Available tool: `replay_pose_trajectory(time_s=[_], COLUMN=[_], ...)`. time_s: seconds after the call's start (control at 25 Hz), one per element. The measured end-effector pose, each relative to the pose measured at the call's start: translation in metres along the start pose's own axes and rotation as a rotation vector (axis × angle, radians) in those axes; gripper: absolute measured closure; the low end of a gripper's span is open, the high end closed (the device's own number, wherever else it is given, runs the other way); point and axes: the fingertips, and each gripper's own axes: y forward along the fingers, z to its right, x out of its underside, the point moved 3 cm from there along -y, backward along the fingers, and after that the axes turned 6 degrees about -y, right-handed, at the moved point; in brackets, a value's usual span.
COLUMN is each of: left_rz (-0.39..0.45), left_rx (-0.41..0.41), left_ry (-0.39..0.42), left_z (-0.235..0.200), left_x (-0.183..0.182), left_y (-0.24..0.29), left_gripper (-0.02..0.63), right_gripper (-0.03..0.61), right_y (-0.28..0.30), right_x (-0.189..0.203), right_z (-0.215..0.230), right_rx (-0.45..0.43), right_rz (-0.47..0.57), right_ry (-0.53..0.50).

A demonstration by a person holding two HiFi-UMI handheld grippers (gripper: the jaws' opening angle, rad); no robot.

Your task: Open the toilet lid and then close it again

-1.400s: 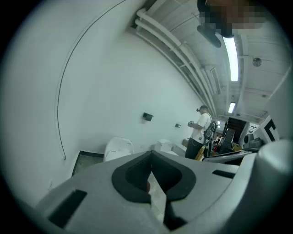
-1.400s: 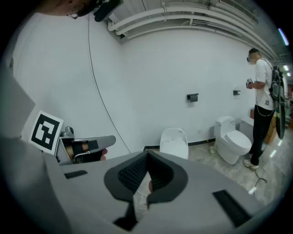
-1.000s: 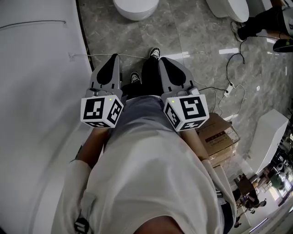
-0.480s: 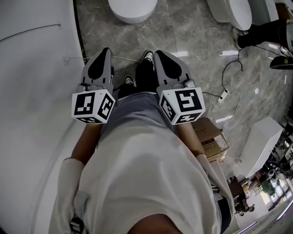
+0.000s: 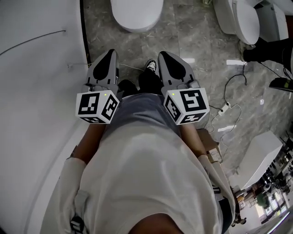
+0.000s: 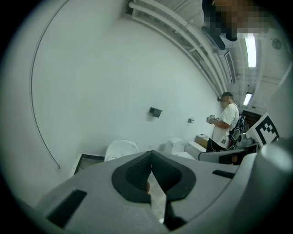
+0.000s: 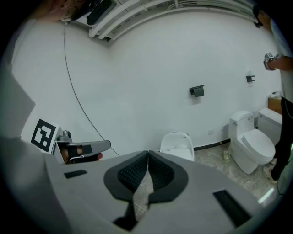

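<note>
Toilet (image 5: 136, 13) stands ahead by the white wall (image 5: 36, 91), lid seemingly down, well apart from both grippers and midway between them; left gripper (image 5: 110, 55) and right gripper (image 5: 164, 56) point towards it, jaws pressed together, empty

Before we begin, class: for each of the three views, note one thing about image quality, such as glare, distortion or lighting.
Head view: sharp, with bright glare patches on the glossy floor. Left gripper view: fisheye with a black round border, the ceiling lamp blown out. Right gripper view: same fisheye bowing, the white wall evenly lit, without hard shadows.
</note>
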Motion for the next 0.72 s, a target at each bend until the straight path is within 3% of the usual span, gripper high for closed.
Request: replay_pose_trajectory(time_s=[0.4,0.6,0.72], left_rz=[-0.012,-0.021,-0.015], left_rx=[-0.05,-0.023,0.014], left_ry=[-0.034,-0.077,-0.074], left_z=[-0.022,-0.06,-0.074], left_x=[-0.013,-0.017,-0.037], left_y=[0.022,0.043,0.065], left_gripper=[0.606,0.606,0.606], right_gripper=[0.568,0.568,0.568], right_y=[0.038,0.069,0.09], right_x=[-0.015,-0.029,-0.05], right_z=[0.02,0.008,0.005], right_rx=[-0.041,-0.032,-0.023], right_rz=[-0.023,-0.034,-0.034], right_ry=[-0.009,-0.055,-0.065])
